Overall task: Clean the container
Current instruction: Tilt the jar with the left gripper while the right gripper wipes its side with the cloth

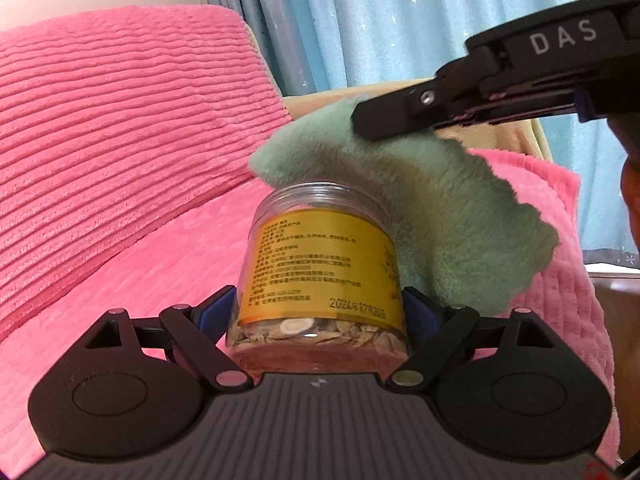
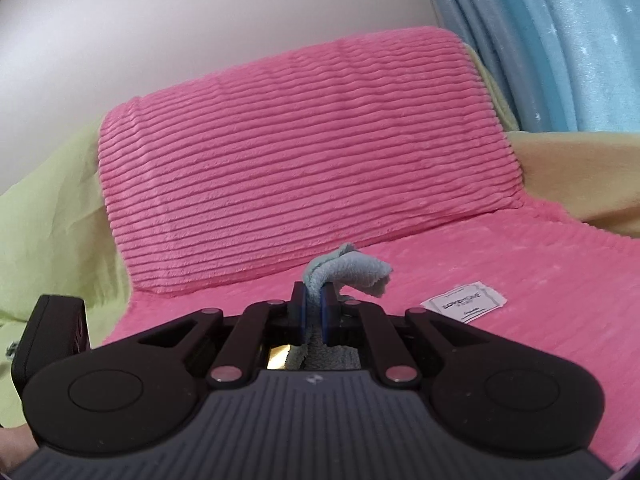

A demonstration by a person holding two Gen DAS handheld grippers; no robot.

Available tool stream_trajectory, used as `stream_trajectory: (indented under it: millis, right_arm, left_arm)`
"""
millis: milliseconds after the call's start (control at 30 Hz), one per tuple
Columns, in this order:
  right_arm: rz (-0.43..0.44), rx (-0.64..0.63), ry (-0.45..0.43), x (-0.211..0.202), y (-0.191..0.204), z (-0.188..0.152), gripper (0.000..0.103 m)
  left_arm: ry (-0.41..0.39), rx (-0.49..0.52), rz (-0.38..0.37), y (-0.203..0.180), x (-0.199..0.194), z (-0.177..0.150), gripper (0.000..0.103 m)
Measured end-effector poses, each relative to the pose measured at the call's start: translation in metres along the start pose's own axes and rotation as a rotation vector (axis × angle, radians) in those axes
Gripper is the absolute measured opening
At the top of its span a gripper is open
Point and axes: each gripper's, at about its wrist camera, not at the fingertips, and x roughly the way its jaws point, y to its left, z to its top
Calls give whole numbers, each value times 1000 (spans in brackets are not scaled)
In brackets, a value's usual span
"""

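Note:
A clear plastic jar (image 1: 320, 264) with a yellow label and dried slices inside lies held between the blue pads of my left gripper (image 1: 320, 308), which is shut on it. A green fluffy cloth (image 1: 440, 208) drapes over the jar's far end and right side. My right gripper (image 1: 372, 120) comes in from the upper right, shut on the cloth's top edge. In the right wrist view the right gripper (image 2: 314, 304) pinches a fold of the cloth (image 2: 348, 270), which sticks out past the fingertips; the jar is hidden there.
A sofa under a pink ribbed cover (image 2: 304, 152) fills the background, with a white label tag (image 2: 464, 302) on the seat. Light blue curtains (image 1: 400, 20) hang behind. A yellow-green sheet (image 2: 48, 216) lies at the left.

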Motion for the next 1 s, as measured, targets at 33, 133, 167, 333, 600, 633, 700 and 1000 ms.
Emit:
stream_trajectory:
  millis: [33, 133, 167, 333, 600, 633, 700, 1000]
  right_arm:
    - [-10, 2, -7, -1, -1, 1, 5]
    - [-79, -11, -51, -11, -2, 2, 5]
    - [-101, -16, -72, -14, -2, 4, 5]
    - [-202, -74, -185, -28, 3, 12, 5]
    - [-150, -86, -196, -27, 9, 16, 5]
    - [-135, -86, -182, -25, 9, 15, 5]
    - [-114, -93, -157, -21, 11, 13, 5]
    - [-12, -74, -98, -17, 17, 8, 5]
  left_arm:
    - [5, -7, -1, 0, 1, 0, 91]
    - [20, -22, 1, 1, 3, 0, 92]
    - [23, -24, 5, 1, 4, 0, 92]
    - [16, -33, 7, 3, 3, 1, 91]
    - [14, -25, 11, 5, 0, 3, 88]
    - [16, -21, 16, 4, 1, 2, 88]
    - [27, -19, 20, 3, 4, 2, 88]
    - [46, -22, -8, 3, 1, 1, 85]
